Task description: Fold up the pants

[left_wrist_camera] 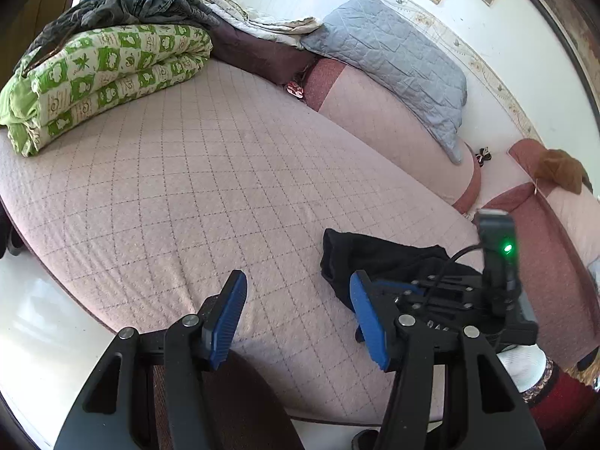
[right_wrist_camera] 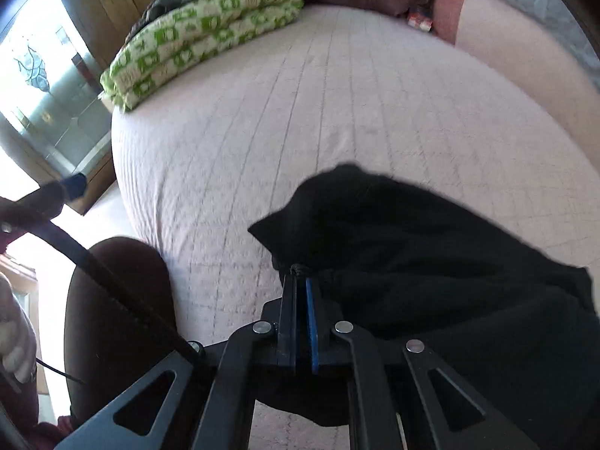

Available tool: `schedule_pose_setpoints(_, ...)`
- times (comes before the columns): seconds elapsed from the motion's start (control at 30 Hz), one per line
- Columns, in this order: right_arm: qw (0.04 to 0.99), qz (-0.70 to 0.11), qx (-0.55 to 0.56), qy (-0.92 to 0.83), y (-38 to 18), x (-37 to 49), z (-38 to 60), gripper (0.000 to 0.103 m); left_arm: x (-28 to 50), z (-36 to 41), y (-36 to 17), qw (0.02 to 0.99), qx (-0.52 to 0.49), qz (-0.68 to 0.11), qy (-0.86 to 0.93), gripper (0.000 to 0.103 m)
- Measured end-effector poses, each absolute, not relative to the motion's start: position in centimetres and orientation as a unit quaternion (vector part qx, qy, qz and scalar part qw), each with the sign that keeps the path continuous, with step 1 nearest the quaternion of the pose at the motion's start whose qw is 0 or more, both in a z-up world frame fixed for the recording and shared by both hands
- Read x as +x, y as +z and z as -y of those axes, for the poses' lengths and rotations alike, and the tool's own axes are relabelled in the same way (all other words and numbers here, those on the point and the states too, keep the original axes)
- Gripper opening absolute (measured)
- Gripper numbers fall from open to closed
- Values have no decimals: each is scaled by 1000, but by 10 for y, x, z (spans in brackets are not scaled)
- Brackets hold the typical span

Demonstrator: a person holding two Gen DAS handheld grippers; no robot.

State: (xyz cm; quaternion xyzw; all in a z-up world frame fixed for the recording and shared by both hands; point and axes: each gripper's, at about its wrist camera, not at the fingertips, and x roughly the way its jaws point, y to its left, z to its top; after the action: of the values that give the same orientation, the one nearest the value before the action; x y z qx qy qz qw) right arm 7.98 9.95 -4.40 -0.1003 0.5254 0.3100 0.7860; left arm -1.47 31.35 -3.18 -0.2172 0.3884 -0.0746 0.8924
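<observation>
The black pants (right_wrist_camera: 412,243) lie crumpled at the near right side of the pink quilted bed (right_wrist_camera: 300,112). My right gripper (right_wrist_camera: 299,277) is shut, its jaws pinching a bunched edge of the pants. In the left wrist view the pants (left_wrist_camera: 356,251) lie just right of my left gripper (left_wrist_camera: 298,277), partly hidden by the right gripper's black body (left_wrist_camera: 450,296). The left gripper hovers open over bare bed cover with nothing between its blue pads (left_wrist_camera: 228,315).
A folded green-patterned quilt (left_wrist_camera: 108,75) with dark clothes (left_wrist_camera: 150,0) on top sits at the far left of the bed. A grey pillow (left_wrist_camera: 393,56) leans on the headboard side. The bed's near edge and pale floor (left_wrist_camera: 45,318) lie at the left.
</observation>
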Motion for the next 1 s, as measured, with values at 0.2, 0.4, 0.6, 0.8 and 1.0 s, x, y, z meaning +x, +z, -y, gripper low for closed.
schedule_pose_setpoints(0.2, 806, -503, -69, 303, -12, 114, -114, 5, -13, -318, -33, 890, -230, -385, -83, 56)
schedule_pose_setpoints(0.4, 784, -548, -9, 291, -41, 166, -143, 13, -13, -322, -34, 889, -235, -387, -75, 56)
schedule_pose_setpoints(0.6, 812, -514, 44, 274, -26, 154, -118, 51, -16, -317, -26, 892, -227, -383, -80, 56)
schedule_pose_setpoints(0.8, 839, -503, 42, 204, -23, 116, -27, 62, -5, -282, -16, 888, -209, -390, -120, 57)
schedule_pose_setpoints(1.0, 823, -535, 189, 27, -54, 90, 171, 62, 3, -231, -12, 884, -173, -405, -157, 62)
